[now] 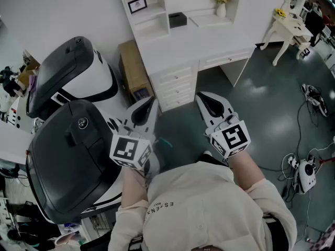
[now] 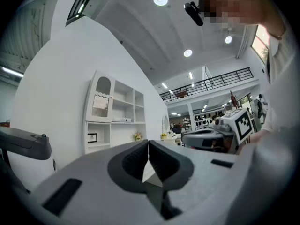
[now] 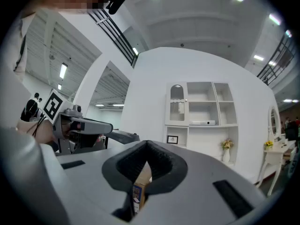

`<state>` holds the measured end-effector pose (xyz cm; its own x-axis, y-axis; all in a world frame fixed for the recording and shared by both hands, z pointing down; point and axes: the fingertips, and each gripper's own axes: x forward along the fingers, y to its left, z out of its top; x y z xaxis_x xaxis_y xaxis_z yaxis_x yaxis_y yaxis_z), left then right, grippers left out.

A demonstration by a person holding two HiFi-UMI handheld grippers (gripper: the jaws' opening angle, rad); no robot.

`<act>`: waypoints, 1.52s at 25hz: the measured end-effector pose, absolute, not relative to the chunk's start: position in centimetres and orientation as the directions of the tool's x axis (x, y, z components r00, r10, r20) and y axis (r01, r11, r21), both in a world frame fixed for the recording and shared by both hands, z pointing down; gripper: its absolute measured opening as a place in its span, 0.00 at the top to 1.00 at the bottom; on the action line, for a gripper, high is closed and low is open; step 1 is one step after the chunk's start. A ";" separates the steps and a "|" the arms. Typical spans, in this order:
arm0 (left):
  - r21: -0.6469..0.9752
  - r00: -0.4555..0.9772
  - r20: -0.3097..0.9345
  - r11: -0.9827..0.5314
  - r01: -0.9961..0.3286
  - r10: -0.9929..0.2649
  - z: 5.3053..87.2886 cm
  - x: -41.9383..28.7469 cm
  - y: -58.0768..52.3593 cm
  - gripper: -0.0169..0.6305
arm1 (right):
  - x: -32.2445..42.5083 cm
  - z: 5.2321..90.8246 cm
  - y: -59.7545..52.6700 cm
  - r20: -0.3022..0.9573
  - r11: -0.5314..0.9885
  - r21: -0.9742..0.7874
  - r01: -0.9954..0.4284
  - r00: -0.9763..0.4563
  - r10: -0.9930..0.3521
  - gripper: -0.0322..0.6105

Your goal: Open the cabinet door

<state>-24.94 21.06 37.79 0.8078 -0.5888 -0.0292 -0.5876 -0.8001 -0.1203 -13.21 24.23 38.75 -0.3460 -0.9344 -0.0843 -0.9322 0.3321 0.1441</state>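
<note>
Nothing of the task is done yet: we stand well apart from the white cabinet (image 1: 172,41), and its arched door (image 3: 176,105), at the upper left of the shelves, looks closed. The left gripper (image 1: 149,106) and the right gripper (image 1: 205,101) point level toward it, each with jaws pressed together on nothing. Left to do, as we judge it: approach, catch the door, swing it out. The head view cuts the door off, and its handle is too small to make out.

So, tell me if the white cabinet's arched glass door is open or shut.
Shut: the arched glass door sits flush in its frame on the white cabinet.
</note>
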 end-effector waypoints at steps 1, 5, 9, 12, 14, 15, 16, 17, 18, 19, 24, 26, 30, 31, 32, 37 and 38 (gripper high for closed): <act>-0.116 0.806 -0.034 -0.799 -0.590 -0.591 37.7 -25.0 21.0 0.97 | -13.2 38.8 24.3 -0.085 0.329 0.142 -0.934 -0.342 -0.936 0.93; -0.108 0.803 -0.042 -0.797 -0.595 -0.594 37.7 -25.3 21.0 0.97 | -13.3 38.8 24.4 -0.088 0.322 0.143 -0.936 -0.336 -0.938 0.93; -0.110 0.804 -0.047 -0.797 -0.594 -0.593 37.5 -25.6 21.1 0.97 | -13.3 38.5 24.2 -0.086 0.311 0.123 -0.942 -0.323 -0.943 0.93; -0.100 0.802 -0.050 -0.796 -0.597 -0.596 37.7 -26.0 21.0 0.97 | -13.9 38.1 24.1 -0.104 0.314 0.115 -0.942 -0.326 -0.940 0.93; -0.091 0.800 -0.049 -0.795 -0.600 -0.598 38.1 -26.2 20.7 0.97 | -14.1 37.9 23.9 -0.117 0.302 0.125 -0.945 -0.317 -0.941 0.93; -0.092 0.802 -0.049 -0.797 -0.597 -0.595 38.2 -26.2 20.6 0.97 | -14.1 37.9 23.8 -0.122 0.293 0.136 -0.947 -0.309 -0.943 0.93; -0.103 0.807 -0.049 -0.800 -0.591 -0.589 38.3 -26.0 20.6 0.97 | -14.0 37.9 23.6 -0.124 0.284 0.148 -0.947 -0.303 -0.945 0.93; -0.128 0.810 -0.048 -0.801 -0.585 -0.584 38.3 -25.8 20.6 0.95 | -14.0 37.9 23.4 -0.124 0.280 0.157 -0.947 -0.300 -0.946 0.93; -0.168 0.813 -0.045 -0.797 -0.580 -0.581 38.2 -25.6 20.5 0.89 | -14.0 38.0 23.2 -0.121 0.279 0.160 -0.947 -0.300 -0.946 0.93; -0.212 0.814 -0.041 -0.792 -0.573 -0.579 38.1 -25.3 20.4 0.76 | -14.0 38.2 22.9 -0.117 0.281 0.158 -0.947 -0.301 -0.946 0.93; -0.225 0.801 -0.073 -0.773 -0.594 -0.594 36.8 -25.2 18.6 0.67 | -13.4 38.1 21.3 -0.111 0.292 0.134 -0.947 -0.308 -0.945 0.93; -0.198 0.785 -0.081 -0.762 -0.617 -0.615 36.7 -25.3 17.3 0.67 | -13.1 38.3 20.2 -0.104 0.303 0.128 -0.944 -0.316 -0.943 0.93; -0.158 0.768 -0.068 -0.753 -0.639 -0.637 37.6 -24.1 14.6 0.67 | -11.4 39.3 17.8 -0.083 0.326 0.115 -0.938 -0.336 -0.938 0.93; -0.151 0.764 -0.067 -0.750 -0.644 -0.642 37.8 -23.5 13.9 0.67 | -10.7 39.5 17.1 -0.080 0.332 0.115 -0.936 -0.342 -0.936 0.93; -0.144 0.758 -0.067 -0.745 -0.651 -0.649 37.8 -22.8 13.1 0.67 | -9.9 39.5 16.2 -0.078 0.339 0.114 -0.934 -0.348 -0.934 0.93; -0.137 0.703 -0.065 -0.692 -0.709 -0.708 37.5 -18.4 8.6 0.67 | -5.2 39.0 10.8 -0.079 0.389 0.119 -0.913 -0.400 -0.913 0.93; -0.137 0.694 -0.063 -0.683 -0.718 -0.717 37.4 -17.3 7.6 0.67 | -4.3 38.7 9.6 -0.079 0.406 0.121 -0.906 -0.417 -0.906 0.93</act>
<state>-17.32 7.64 37.39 0.6943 -0.7169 -0.0628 -0.7176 -0.6829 -0.1370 -4.31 9.64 38.72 -0.4167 -0.9056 -0.0791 -0.9058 0.4063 0.1207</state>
